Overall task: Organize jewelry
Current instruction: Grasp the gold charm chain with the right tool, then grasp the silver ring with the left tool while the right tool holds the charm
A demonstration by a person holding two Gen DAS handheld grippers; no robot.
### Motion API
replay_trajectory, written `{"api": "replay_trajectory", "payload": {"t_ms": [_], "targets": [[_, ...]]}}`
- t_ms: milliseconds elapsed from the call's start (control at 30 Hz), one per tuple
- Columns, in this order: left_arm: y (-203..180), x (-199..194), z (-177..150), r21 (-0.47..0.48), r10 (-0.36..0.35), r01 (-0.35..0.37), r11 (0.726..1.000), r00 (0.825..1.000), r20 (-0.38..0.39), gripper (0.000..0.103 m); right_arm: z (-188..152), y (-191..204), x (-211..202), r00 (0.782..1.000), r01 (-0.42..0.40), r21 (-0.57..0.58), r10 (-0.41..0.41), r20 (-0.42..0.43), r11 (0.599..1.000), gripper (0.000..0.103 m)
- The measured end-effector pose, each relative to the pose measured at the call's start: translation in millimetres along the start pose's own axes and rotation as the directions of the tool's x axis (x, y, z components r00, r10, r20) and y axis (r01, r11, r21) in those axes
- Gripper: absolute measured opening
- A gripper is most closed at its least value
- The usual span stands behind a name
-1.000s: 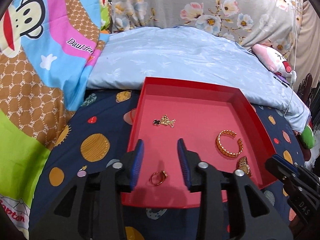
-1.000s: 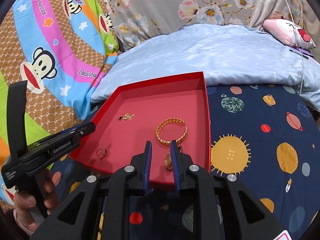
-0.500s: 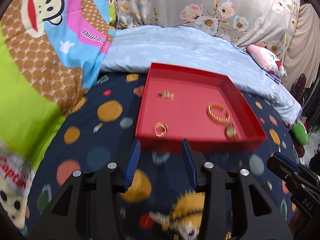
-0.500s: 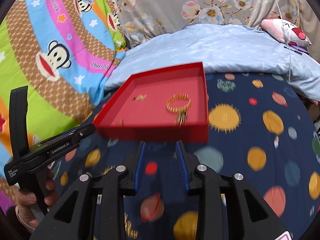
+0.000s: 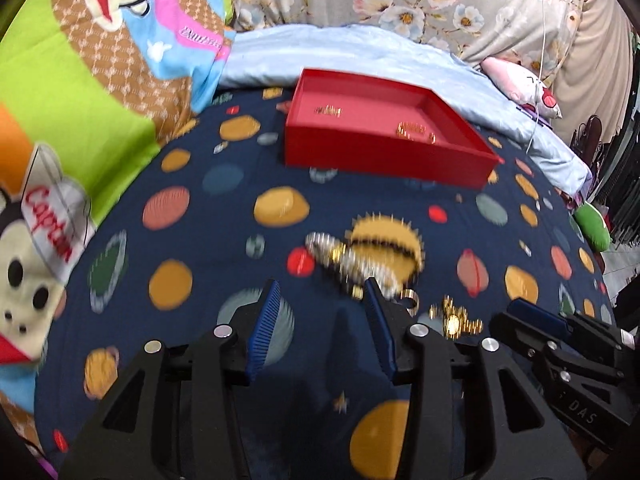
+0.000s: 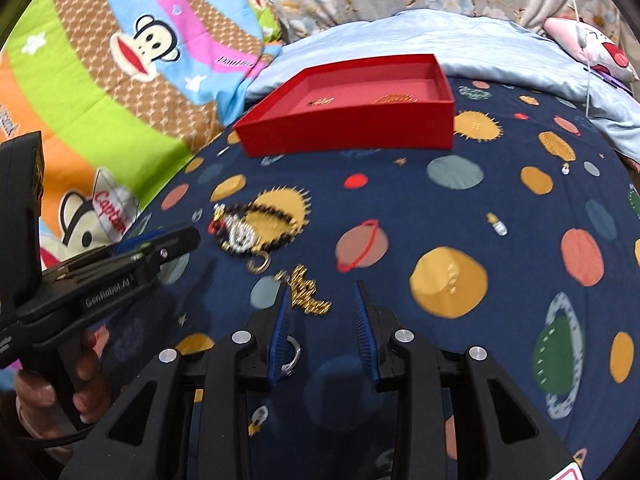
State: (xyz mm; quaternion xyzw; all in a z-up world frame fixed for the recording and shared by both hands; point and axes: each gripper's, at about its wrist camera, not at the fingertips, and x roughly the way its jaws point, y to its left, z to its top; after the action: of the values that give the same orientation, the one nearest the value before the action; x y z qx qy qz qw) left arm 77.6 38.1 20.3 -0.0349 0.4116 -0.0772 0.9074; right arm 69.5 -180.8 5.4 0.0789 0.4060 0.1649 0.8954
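Note:
A red tray (image 5: 384, 156) (image 6: 348, 132) sits far back on the planet-print sheet, with a gold bangle (image 5: 416, 130) and a small gold charm (image 5: 328, 111) inside. Loose jewelry lies on the sheet near me: a beaded silver-and-black bracelet (image 5: 348, 260) (image 6: 248, 232), a gold ring (image 5: 410, 300) (image 6: 260, 262), a gold chain piece (image 5: 456, 320) (image 6: 306, 290) and a silver ring (image 6: 292, 354). My left gripper (image 5: 320, 308) is open and empty, just short of the bracelet. My right gripper (image 6: 322, 308) is open, the gold chain lying by its left finger.
Navy planet-print bedsheet (image 6: 452, 276) covers the bed. Cartoon monkey blanket (image 5: 80, 80) lies to the left, a light blue quilt (image 5: 360, 48) and floral pillow behind the tray. The other gripper shows at each view's edge (image 5: 560, 344) (image 6: 100, 276).
Both grippers have pulled back from the tray toward the near side of the bed. The right gripper's jaws have opened wider. The loose jewelry on the sheet has come into view.

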Motion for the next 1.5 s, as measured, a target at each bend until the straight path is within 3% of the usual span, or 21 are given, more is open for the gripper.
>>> {"api": "replay_trajectory", "payload": {"t_ms": [300,600,700,767,833,1200,1500], "targets": [[2.5,-4.6,-27.6,0.004,0.001,0.0,1.0,0.999,-0.047,0.042,-2.5,10.8,18.3,0.999,0.006,-0.022,-0.007,-0.038,1.0,0.031],[7.4,-2.7,-30.9,-0.01,0.001,-0.002,1.0,0.998,-0.058,0.043,5.4,21.8,28.9,0.998,0.039,-0.073,-0.043,-0.046,0.997,0.031],[7.8,-1.7,-31.3,-0.013,0.002,-0.002,1.0,0.998,-0.06,0.045,4.8,27.5,30.1,0.994,0.091,-0.12,-0.097,-0.044,0.989,0.02],[7.0,-1.7,-31.1,-0.013,0.001,-0.002,1.0,0.998,-0.06,0.047,4.3,27.6,29.3,0.995,0.085,-0.126,-0.092,-0.047,0.988,0.01],[6.5,-1.8,-31.0,-0.012,0.0,-0.001,1.0,0.998,-0.06,0.049,3.0,26.4,28.2,0.994,0.089,-0.123,-0.096,-0.048,0.988,0.008],[-0.7,-8.3,-33.0,-0.007,-0.027,0.027,1.0,0.998,-0.061,0.05,-8.0,-10.3,-8.5,0.995,0.101,0.014,-0.101,-0.013,0.995,0.007],[-36.7,-19.2,-39.5,0.044,-0.106,0.109,0.993,0.992,-0.068,0.05,-17.1,-36.8,-37.5,0.99,0.137,0.08,-0.139,0.01,0.987,0.006]]}}
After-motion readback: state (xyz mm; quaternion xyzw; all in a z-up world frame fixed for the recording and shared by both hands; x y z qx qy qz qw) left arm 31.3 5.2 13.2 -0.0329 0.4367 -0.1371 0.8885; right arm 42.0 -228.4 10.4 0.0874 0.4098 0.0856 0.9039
